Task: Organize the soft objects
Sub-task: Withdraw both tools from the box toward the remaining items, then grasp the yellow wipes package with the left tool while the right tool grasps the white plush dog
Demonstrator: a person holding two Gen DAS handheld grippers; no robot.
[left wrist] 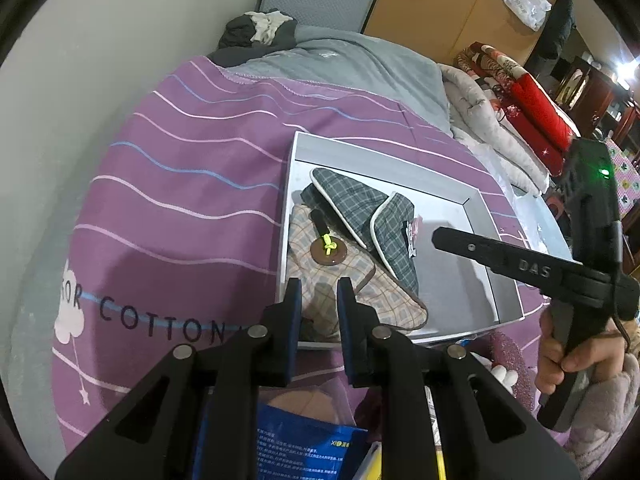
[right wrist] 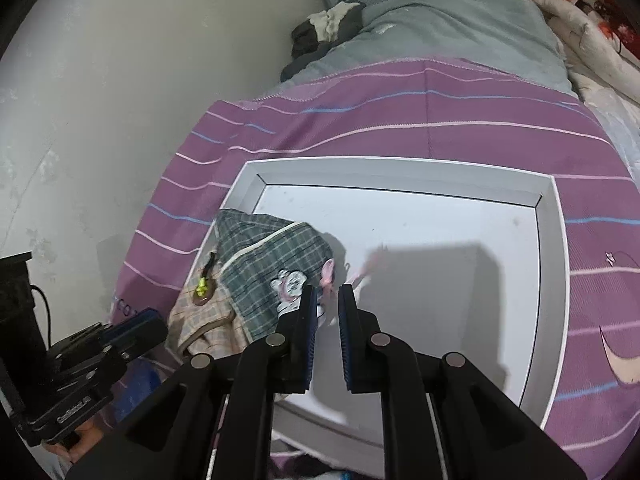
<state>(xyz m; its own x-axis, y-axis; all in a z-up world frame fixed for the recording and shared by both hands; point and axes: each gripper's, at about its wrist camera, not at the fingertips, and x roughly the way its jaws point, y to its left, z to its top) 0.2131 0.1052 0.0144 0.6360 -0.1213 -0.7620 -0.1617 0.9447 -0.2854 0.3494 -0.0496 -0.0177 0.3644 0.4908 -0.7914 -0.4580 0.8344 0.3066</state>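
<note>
A shallow white box point(left wrist: 380, 162) point(right wrist: 400, 165) lies on the purple striped bedsheet point(left wrist: 180, 184). In its left part lie a grey plaid fabric piece with white trim point(left wrist: 352, 200) point(right wrist: 272, 252) and a beige plaid one point(left wrist: 340, 280) point(right wrist: 200, 320) bearing a brown disc with a yellow-green cord point(left wrist: 329, 254). My left gripper point(left wrist: 318, 292) point(right wrist: 138, 322) hovers at the box's near edge, jaws slightly apart, nothing between them. My right gripper point(left wrist: 438, 236) point(right wrist: 328, 294) hangs over the box floor beside the grey piece's pink bow point(right wrist: 328, 274), jaws nearly together. Whether the bow is pinched is unclear.
A wall runs along the bed's left side. A grey blanket point(left wrist: 352, 64) and dark clothes point(left wrist: 260, 32) lie at the far end, and folded quilts point(left wrist: 532, 108) are stacked to the right. A blue packet point(left wrist: 304, 440) sits below my left gripper. A person's hand point(left wrist: 572, 356) grips the right handle.
</note>
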